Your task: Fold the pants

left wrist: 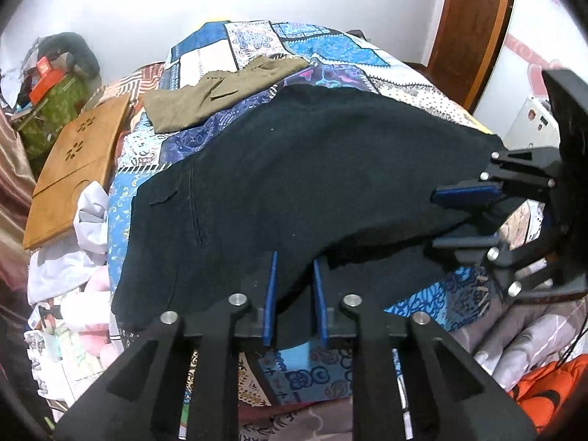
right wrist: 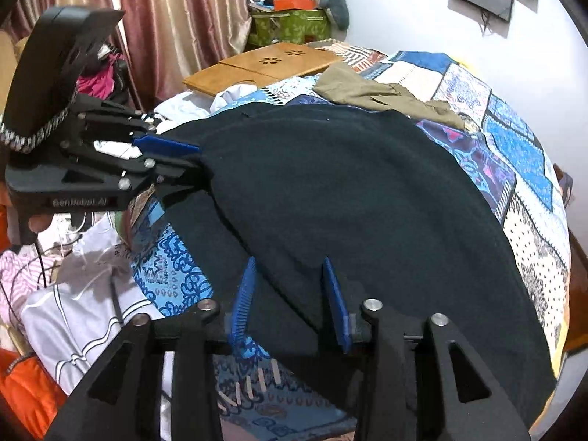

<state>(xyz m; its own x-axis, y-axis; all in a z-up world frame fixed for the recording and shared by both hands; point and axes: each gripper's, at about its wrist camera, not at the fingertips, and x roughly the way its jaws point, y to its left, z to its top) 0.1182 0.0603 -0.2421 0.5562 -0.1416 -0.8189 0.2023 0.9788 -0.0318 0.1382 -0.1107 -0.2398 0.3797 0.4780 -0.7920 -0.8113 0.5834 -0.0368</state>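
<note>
Just both claws at black pants' (left wrist: 294, 183) near edge

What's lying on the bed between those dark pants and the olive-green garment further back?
Only bare patchwork quilt. In the left wrist view, a strip of it separates the dark pants from the olive garment, and nothing else lies there.

bedspread (left wrist: 205, 62): blue patchwork, spread ahead of and under the claw
olive garment (left wrist: 220, 92): crumpled, lying beyond the claw on the bedspread
wooden lap tray (left wrist: 73, 161): flat, flower cut-outs, ahead and to the left
green patterned box (right wrist: 290, 29): far ahead by the wall, clutter heaped on top
curtain (right wrist: 176, 18): pink-brown, hanging far left
orange cloth (left wrist: 551, 389): low right, beside the claw
</note>
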